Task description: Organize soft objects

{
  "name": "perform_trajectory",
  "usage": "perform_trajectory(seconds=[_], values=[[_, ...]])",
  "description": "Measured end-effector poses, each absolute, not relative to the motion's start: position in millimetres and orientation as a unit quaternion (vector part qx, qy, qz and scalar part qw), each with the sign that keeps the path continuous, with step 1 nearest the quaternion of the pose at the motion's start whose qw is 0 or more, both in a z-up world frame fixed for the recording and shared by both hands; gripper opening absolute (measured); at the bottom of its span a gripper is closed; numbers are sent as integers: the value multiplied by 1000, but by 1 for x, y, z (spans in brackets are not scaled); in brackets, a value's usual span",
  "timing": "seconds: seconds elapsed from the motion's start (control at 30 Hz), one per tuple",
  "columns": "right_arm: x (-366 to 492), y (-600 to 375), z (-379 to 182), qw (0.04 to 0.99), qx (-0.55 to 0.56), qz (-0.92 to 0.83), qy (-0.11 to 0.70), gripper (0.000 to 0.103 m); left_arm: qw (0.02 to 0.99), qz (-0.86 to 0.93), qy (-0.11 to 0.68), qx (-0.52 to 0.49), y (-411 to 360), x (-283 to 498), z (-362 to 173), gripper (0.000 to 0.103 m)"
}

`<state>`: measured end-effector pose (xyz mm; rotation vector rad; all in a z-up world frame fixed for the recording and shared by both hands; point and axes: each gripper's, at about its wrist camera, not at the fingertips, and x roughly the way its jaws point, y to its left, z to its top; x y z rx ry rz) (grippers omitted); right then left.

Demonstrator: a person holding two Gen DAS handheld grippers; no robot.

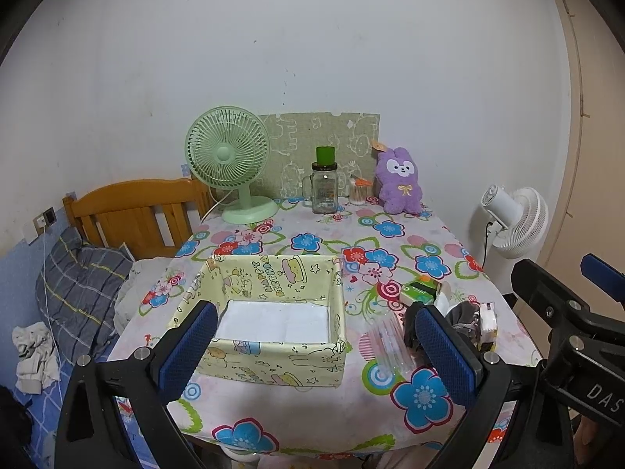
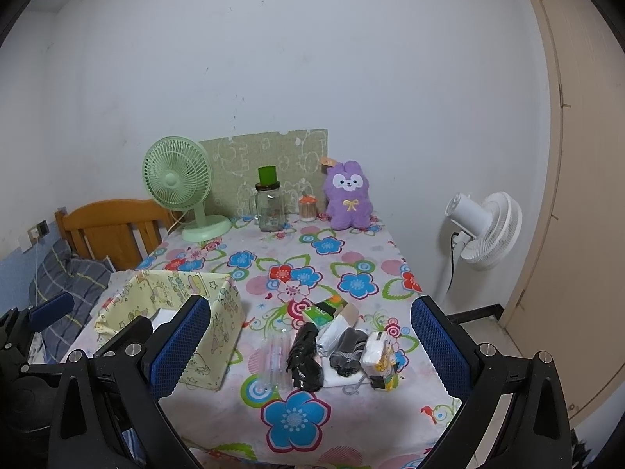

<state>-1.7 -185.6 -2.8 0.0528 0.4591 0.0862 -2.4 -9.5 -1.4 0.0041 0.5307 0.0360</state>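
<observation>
A yellow cartoon-print fabric box (image 1: 273,363) (image 2: 222,312) stands open on the flowered table, a white liner at its bottom. To its right lies a cluster of small soft items: a black bundle (image 2: 304,355), a grey pouch (image 2: 347,351), a white roll (image 2: 330,332), a green tissue pack (image 2: 324,310) (image 1: 420,289), a printed tissue pack (image 2: 381,359) and a clear plastic sleeve (image 2: 275,355) (image 1: 388,342). My left gripper (image 1: 316,351) is open in front of the box. My right gripper (image 2: 310,348) is open, held above and short of the cluster. Neither holds anything.
At the table's far edge stand a green desk fan (image 1: 228,164), a glass jar with a green lid (image 1: 324,187), a cotton-swab pot (image 1: 359,191) and a purple plush (image 1: 398,179). A white floor fan (image 2: 488,230) stands right of the table, a bed with a wooden headboard (image 1: 136,215) left.
</observation>
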Motion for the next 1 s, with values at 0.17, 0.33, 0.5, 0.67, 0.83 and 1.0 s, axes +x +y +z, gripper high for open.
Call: perform_trajectory(seconds=[0.17, 0.33, 0.5, 0.67, 0.83, 1.0], values=[[0, -184, -5, 972, 27, 42, 231, 103, 964, 14, 266, -7, -8, -1, -3, 101], [2, -184, -6, 971, 26, 41, 234, 103, 961, 4, 275, -9, -8, 1, -5, 98], [3, -184, -6, 970, 26, 42, 236, 103, 961, 6, 276, -8, -9, 1, -5, 98], [4, -184, -8, 969, 28, 44, 240, 103, 961, 8, 276, -6, -9, 0, -6, 98], [6, -184, -9, 968, 31, 45, 244, 103, 962, 12, 273, -5, -9, -1, -6, 98], [6, -185, -8, 969, 31, 45, 242, 103, 962, 11, 273, -6, -8, -1, -6, 98]])
